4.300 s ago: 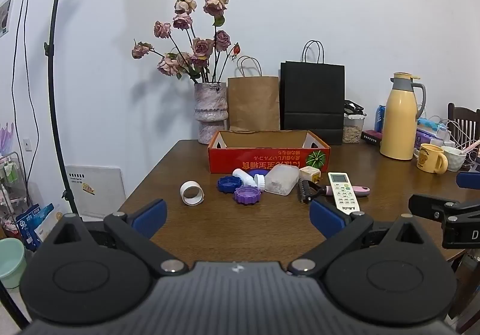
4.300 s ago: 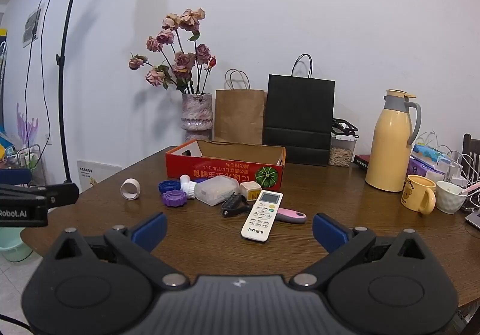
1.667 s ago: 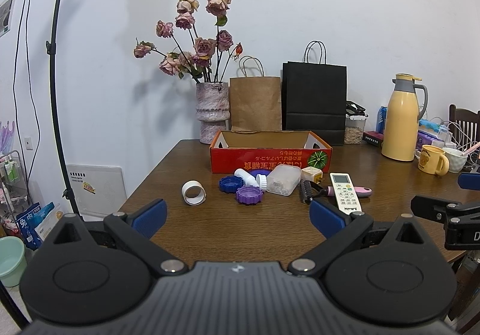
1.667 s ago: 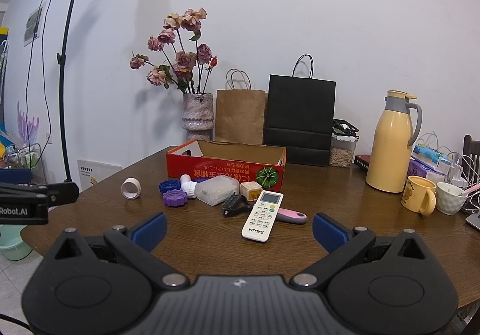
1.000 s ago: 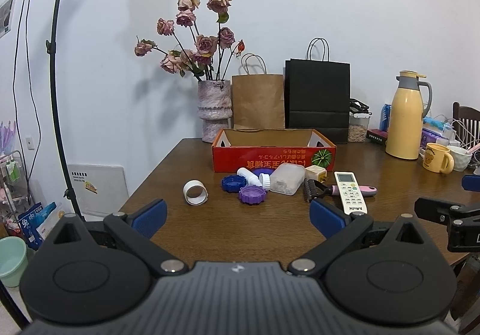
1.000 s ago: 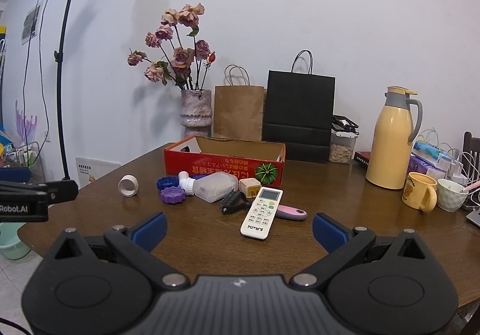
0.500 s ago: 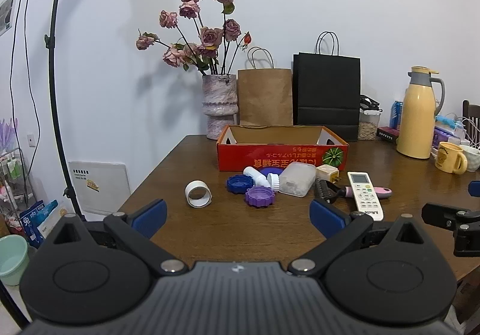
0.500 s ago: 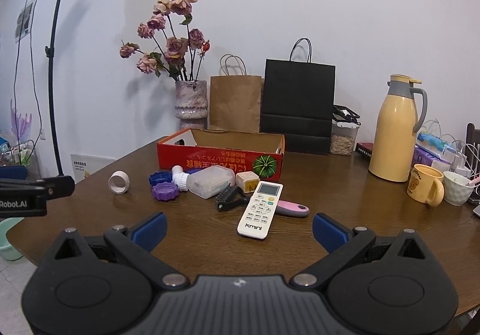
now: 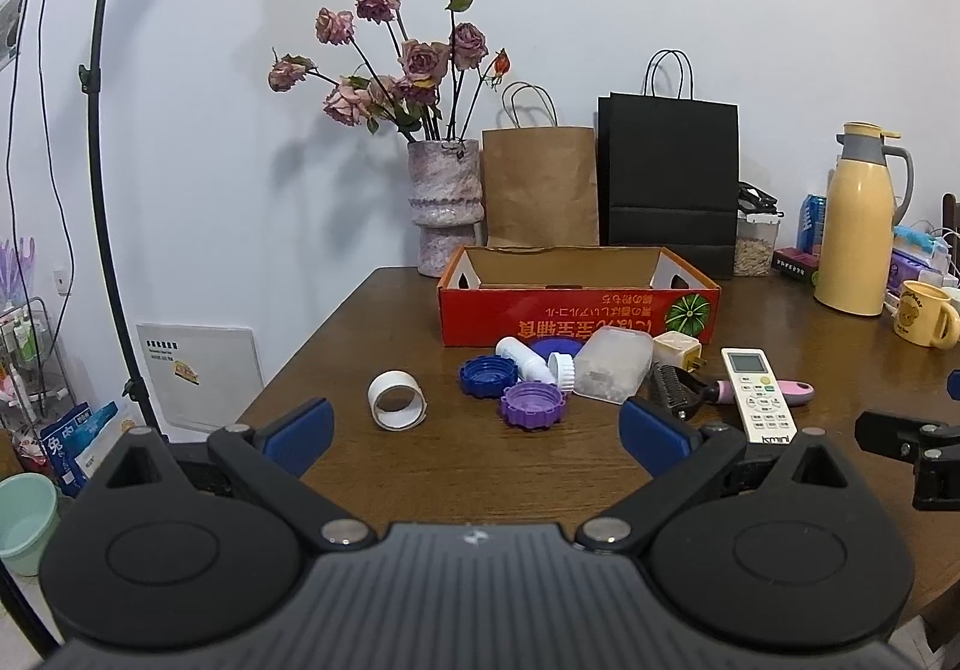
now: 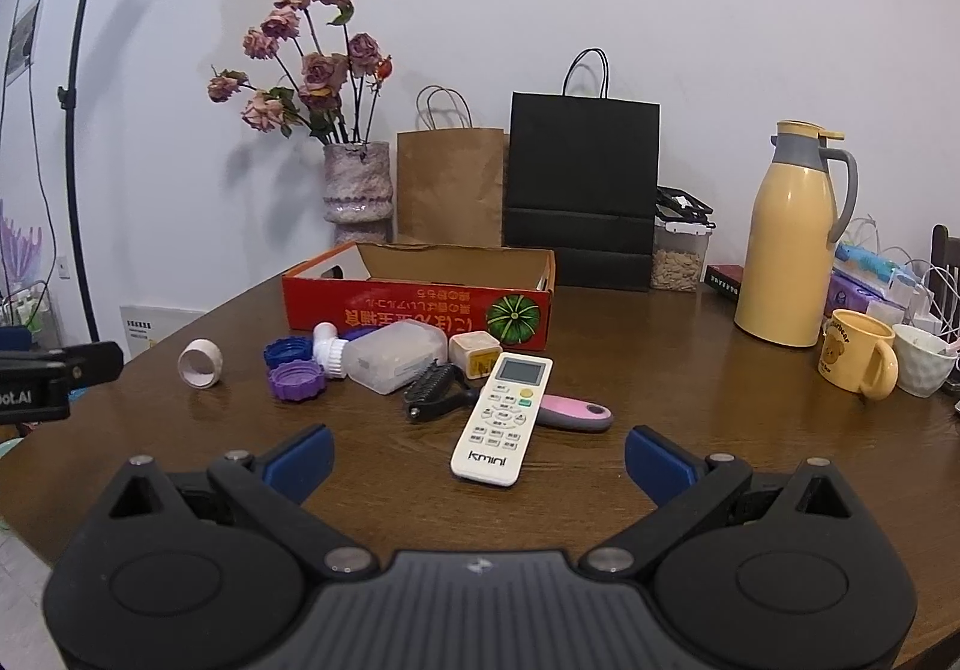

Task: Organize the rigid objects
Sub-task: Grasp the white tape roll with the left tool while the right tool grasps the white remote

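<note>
Both grippers spread apart, empty, right gripper near remote, bare table rightward.

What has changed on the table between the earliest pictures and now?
Both claws have moved forward toward the clutter: the left claw and the right claw now sit nearer the remote control, and the red cardboard box looks larger. Nothing was gripped or released. Both claws stay open and empty, and the objects lie where they were.
</note>
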Available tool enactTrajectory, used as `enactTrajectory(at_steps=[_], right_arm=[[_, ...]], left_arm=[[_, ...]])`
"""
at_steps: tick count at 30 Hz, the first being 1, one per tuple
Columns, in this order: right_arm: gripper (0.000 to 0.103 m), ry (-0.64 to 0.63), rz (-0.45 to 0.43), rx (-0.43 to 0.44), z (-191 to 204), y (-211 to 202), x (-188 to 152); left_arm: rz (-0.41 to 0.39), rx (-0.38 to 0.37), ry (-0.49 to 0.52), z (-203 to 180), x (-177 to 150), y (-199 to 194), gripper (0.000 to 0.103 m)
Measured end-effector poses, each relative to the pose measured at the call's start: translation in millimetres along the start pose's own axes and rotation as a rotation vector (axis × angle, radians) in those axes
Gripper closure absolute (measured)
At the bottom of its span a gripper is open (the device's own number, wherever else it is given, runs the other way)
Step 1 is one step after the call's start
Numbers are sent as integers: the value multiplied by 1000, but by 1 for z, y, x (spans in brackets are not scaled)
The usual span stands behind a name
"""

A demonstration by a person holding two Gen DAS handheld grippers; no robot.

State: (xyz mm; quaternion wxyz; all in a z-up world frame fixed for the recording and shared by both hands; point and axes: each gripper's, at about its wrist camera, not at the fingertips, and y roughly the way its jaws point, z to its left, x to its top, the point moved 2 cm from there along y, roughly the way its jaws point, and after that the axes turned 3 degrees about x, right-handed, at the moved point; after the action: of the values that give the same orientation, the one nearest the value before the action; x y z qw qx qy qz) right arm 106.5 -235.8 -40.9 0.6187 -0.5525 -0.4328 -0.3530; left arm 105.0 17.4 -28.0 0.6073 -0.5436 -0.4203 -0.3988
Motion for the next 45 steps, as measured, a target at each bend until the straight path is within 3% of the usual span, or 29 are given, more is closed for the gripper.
enactTrajectory(at_steps=[15, 30, 39, 45], right_arm=[[0, 1, 39, -19, -7, 60, 12], [2, -15, 139, -60, -13, 131, 14], [17, 1, 228, -65, -19, 176, 13], [41, 20, 281, -45, -22, 194, 11]], left_arm=[[32, 7, 3, -3, 6, 52, 0], [83, 43, -8, 11, 12, 110, 0], [108, 75, 0, 23, 17, 143, 0], [133, 96, 8, 29, 17, 166, 0]])
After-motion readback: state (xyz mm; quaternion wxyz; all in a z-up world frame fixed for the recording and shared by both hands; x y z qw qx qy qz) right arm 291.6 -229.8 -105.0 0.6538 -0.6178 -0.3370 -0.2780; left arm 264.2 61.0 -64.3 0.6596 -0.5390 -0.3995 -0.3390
